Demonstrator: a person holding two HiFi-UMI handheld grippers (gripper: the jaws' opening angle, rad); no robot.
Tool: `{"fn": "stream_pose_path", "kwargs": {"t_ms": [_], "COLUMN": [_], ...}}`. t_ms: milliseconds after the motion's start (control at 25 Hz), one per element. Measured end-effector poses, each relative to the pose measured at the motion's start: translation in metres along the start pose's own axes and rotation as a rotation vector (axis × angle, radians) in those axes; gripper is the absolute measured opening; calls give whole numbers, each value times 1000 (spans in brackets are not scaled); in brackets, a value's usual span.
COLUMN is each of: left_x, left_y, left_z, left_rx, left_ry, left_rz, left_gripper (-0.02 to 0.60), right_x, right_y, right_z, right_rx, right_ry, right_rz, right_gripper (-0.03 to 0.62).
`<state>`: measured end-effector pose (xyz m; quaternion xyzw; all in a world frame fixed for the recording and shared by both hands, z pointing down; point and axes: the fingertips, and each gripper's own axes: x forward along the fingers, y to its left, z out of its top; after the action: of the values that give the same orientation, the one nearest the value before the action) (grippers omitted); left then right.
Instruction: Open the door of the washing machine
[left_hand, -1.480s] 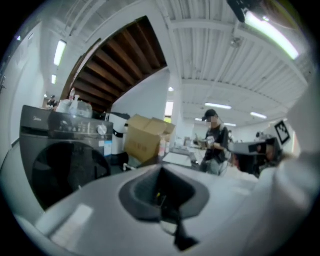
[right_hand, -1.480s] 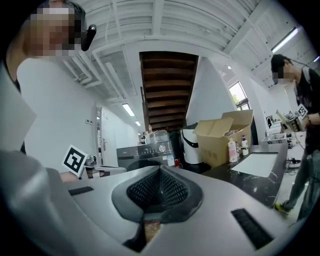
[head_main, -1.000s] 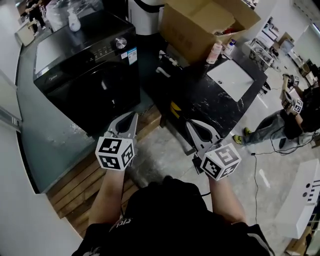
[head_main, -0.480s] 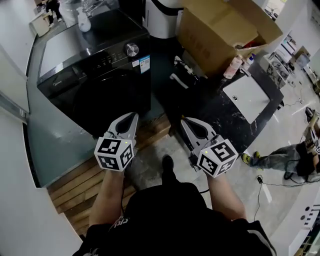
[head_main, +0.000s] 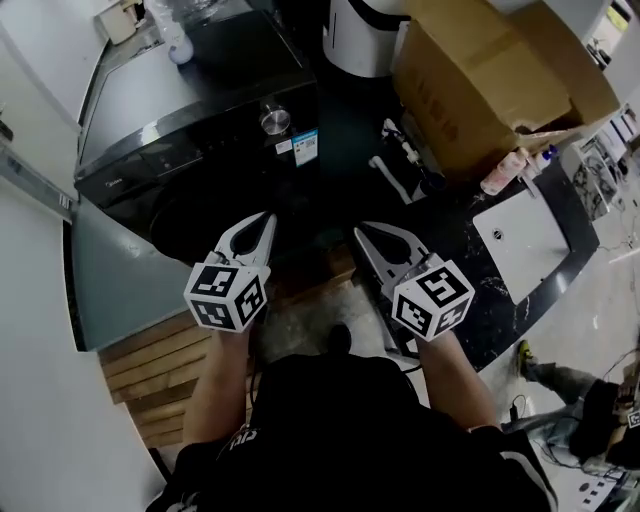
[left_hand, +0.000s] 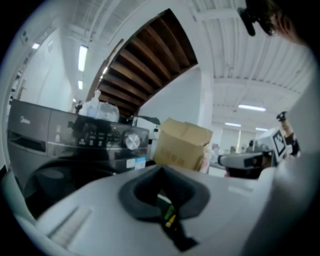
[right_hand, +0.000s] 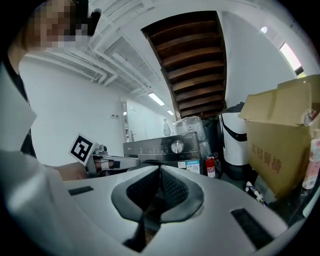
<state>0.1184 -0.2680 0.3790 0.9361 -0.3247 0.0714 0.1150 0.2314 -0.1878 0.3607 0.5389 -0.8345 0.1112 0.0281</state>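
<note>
Both jaws together, nothing between them: left gripper (head_main: 263, 221) and right gripper (head_main: 361, 232), both short of the washer (head_main: 190, 120), upper left in head view. Its door (head_main: 215, 215) faces me, shut. Box (head_main: 500, 80), upper right, lies tipped, bottles (head_main: 500, 175) at its mouth. Bare floor (head_main: 300, 320) under the grippers; pallet (head_main: 150, 365) edge lower left. Only the right gripper view shows a red extinguisher (right_hand: 210, 166) right of the washer.
</note>
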Motion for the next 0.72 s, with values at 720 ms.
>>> {"fn": "stream_pose_path", "kwargs": {"t_ms": [720], "left_x": [-14], "left_y": [83], "left_z": [12], "left_rx": [-25], "left_ry": [-27], "left_rz": [85], "left_gripper": [11], "right_x": [101], "right_y": [32], "right_z": [-9], "right_rx": [-19], "right_ry": [105], "right_rz": [125], "right_gripper": [142]}}
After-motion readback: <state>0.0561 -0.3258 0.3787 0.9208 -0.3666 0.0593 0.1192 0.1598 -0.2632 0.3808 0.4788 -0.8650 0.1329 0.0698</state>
